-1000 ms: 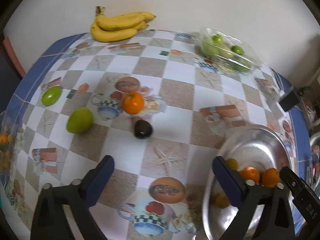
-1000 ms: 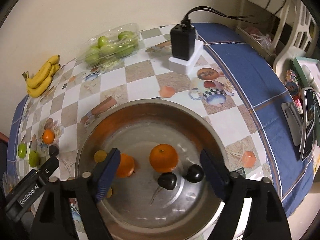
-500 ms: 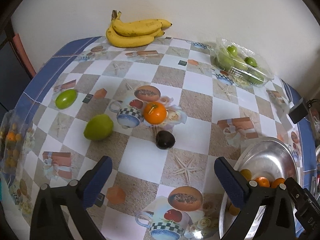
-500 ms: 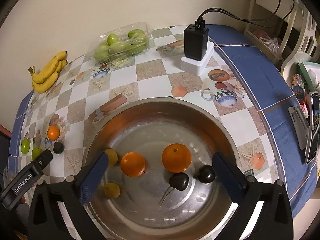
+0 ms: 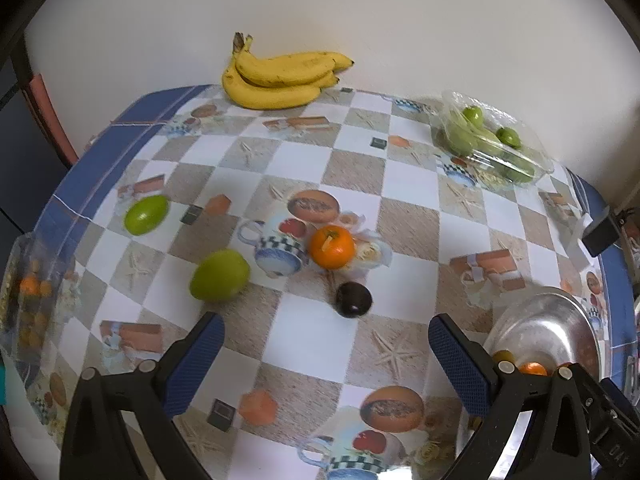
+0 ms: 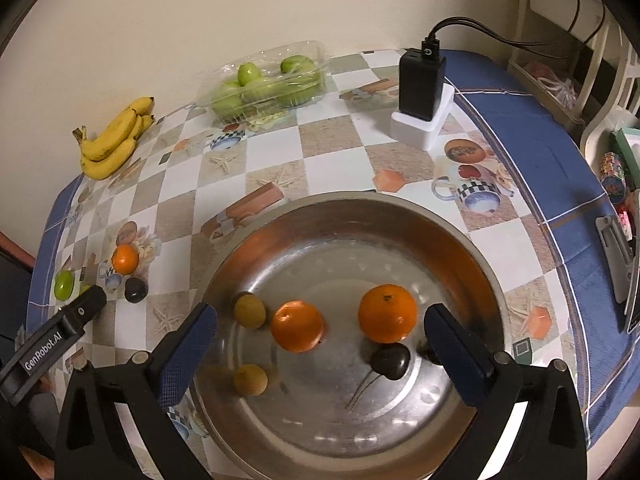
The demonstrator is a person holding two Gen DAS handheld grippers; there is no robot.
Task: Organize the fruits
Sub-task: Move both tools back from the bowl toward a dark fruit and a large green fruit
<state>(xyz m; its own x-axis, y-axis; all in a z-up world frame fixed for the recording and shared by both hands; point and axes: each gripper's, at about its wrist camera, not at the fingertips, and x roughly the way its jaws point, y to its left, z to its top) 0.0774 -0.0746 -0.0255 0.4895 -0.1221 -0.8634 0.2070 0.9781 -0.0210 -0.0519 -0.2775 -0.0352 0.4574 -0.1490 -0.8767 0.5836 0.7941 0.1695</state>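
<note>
The right gripper [image 6: 320,332] hung wide open and empty over the round steel bowl [image 6: 472,248], its jaws having just spread, two oranges [image 6: 297,325] resting inside. The left gripper [image 5: 326,344], open and empty, hung over the table. Beyond it lay a dark round fruit [image 5: 353,299], possibly a plum, which could roll off if nudged sideways.

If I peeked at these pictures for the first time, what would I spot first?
Probably the big shiny metal bowl under the open right gripper, with two bright oranges inside. Then the yellow bananas by the wall, and the loose orange mid-table.
</note>
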